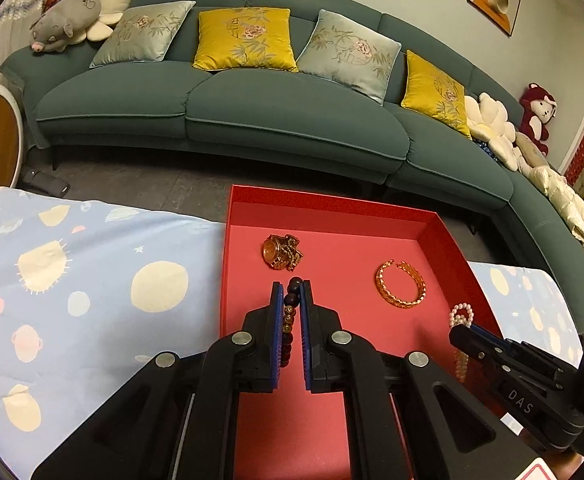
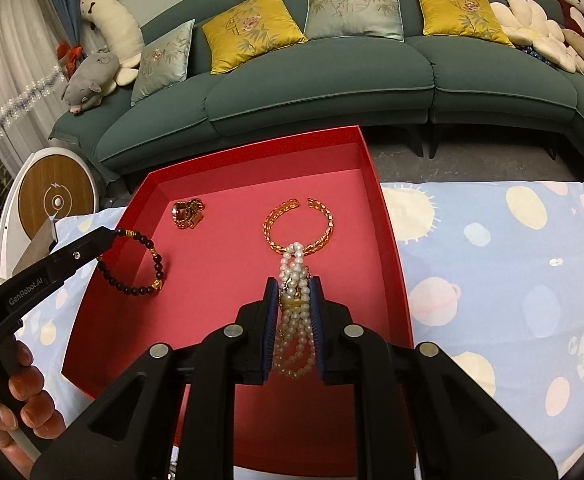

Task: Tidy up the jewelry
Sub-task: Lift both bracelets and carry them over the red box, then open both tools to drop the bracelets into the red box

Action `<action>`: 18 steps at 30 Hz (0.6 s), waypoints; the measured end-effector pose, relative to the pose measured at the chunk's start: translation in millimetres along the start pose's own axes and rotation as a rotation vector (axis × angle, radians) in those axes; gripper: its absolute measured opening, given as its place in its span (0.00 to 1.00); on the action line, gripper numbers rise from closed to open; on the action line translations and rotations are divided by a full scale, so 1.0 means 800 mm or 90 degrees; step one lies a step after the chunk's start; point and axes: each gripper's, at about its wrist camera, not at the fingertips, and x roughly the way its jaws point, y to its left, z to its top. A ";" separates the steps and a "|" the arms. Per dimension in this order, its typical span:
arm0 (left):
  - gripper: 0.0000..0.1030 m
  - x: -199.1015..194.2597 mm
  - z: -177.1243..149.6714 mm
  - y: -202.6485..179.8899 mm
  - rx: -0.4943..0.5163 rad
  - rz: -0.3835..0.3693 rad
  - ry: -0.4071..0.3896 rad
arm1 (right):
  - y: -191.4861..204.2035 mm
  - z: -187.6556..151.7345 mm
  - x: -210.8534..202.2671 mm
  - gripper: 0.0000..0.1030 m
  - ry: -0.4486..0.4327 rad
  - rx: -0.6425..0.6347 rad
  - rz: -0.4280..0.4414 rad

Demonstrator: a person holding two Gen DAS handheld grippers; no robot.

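Observation:
A red tray (image 1: 332, 208) (image 2: 252, 148) lies on the patterned cloth. Inside lie a gold watch (image 1: 283, 252) (image 2: 187, 214) and a gold open bangle (image 1: 400, 284) (image 2: 298, 222). My left gripper (image 1: 291, 286) is shut on a dark bead bracelet (image 1: 291, 312), which hangs over the tray's left part in the right wrist view (image 2: 140, 264). My right gripper (image 2: 294, 284) is shut on a white pearl strand (image 2: 295, 304) over the tray, just in front of the bangle; the strand also shows in the left wrist view (image 1: 461, 316).
A green sofa (image 1: 252, 120) with cushions and plush toys stands beyond the table. A round white and wood device (image 2: 56, 200) stands at the left. The blue patterned cloth (image 1: 72, 300) (image 2: 512, 280) spreads on both sides of the tray.

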 end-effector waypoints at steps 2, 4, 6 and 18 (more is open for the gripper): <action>0.12 -0.004 0.002 0.004 -0.011 -0.002 -0.009 | 0.000 0.001 -0.006 0.18 -0.018 0.002 -0.007; 0.30 -0.012 0.007 0.008 -0.025 0.003 -0.013 | 0.000 0.008 -0.019 0.30 -0.042 0.010 -0.013; 0.37 -0.028 0.013 0.012 -0.047 0.006 -0.031 | 0.002 0.017 -0.043 0.38 -0.074 0.020 -0.012; 0.61 -0.219 0.018 -0.009 -0.051 -0.050 -0.114 | 0.034 -0.012 -0.256 0.64 -0.188 -0.039 -0.029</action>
